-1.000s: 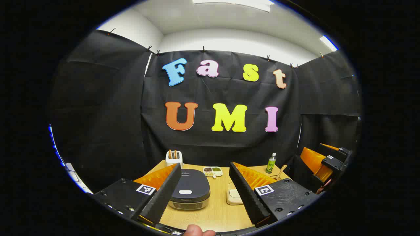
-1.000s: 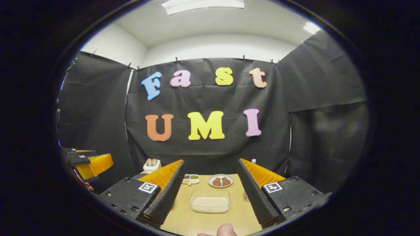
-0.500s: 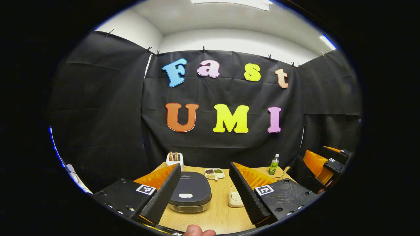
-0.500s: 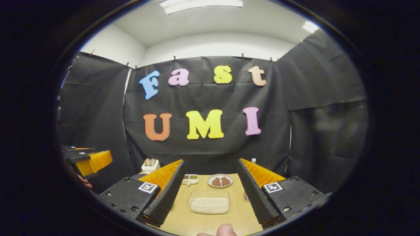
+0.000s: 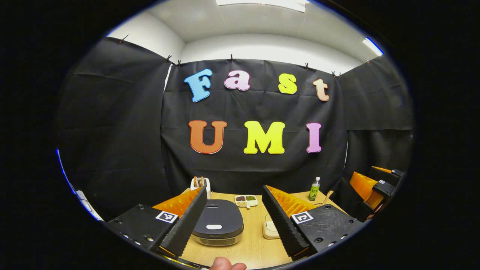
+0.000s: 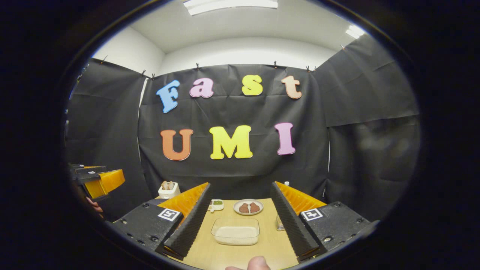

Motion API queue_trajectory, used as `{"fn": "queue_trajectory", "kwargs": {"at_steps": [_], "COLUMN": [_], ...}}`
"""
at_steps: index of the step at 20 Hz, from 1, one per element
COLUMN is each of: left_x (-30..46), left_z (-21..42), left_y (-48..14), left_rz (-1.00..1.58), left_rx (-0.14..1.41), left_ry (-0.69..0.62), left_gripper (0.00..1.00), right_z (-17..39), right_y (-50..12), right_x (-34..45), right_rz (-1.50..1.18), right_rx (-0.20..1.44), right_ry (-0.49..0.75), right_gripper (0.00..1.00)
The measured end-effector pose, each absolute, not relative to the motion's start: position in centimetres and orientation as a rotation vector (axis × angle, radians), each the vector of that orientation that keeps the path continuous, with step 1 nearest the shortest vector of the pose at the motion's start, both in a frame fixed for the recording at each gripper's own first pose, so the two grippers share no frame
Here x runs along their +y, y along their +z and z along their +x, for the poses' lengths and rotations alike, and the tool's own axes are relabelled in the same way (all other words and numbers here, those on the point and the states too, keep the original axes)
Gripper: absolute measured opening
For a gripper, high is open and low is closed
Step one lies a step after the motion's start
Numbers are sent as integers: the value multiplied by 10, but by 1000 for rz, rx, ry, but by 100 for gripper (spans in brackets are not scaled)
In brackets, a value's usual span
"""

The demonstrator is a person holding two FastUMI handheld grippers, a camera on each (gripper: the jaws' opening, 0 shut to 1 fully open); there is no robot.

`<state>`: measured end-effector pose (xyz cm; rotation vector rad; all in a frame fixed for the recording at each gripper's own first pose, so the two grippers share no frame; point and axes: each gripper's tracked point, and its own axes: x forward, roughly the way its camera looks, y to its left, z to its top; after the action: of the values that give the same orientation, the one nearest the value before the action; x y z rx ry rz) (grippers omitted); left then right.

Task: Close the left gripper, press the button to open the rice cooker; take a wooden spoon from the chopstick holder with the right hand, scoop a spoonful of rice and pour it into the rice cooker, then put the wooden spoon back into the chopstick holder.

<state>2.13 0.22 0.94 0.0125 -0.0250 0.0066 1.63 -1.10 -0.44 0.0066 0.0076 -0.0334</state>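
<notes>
Rice cooker [image 5: 218, 225], rounded dark lid closed, on pale woodgrain table [image 5: 251, 247]; ridged left tongs [image 5: 235, 240] and right tongs [image 6: 240, 243] both agape.

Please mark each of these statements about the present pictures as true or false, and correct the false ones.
1. The rice cooker has its lid shut. True.
2. The left gripper is shut. False: its fingers stand wide apart, with the cooker between them farther off.
3. The right gripper holds a wooden spoon. False: it is open and holds nothing; handles stand in the chopstick holder at the back of the table.
4. A clear container of rice lies ahead between the right gripper's fingers. True.
5. The green bottle lies on its side. False: it stands upright.
</notes>
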Motion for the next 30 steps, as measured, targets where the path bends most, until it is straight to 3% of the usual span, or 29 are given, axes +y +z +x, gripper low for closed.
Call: {"fn": "queue_trajectory", "kwargs": {"at_steps": [9,16,20,25,28,30], "left_x": [10,20,24,32,40,49], "left_z": [33,60,82,100,110,123], "left_y": [-5,-37,-73,-143,-160,-171], "left_rz": [10,-1,-40,-70,-98,-106], "left_rx": [27,160,308,604,689,716], "left_ry": [53,104,108,69,95,108], "left_gripper": [94,95,95,95,95,85], "right_z": [33,53,66,83,93,101], "right_y": [-24,-26,-37,-50,-58,-65], "right_x": [-16,-31,-44,-60,-74,-80], "right_rz": [8,-5,10,47,79,92], "right_rx": [74,63,87,120,142,162], "right_ry": [-28,-19,-24,-17,-22,-29], "right_gripper": [100,100,100,100,100,100]}}
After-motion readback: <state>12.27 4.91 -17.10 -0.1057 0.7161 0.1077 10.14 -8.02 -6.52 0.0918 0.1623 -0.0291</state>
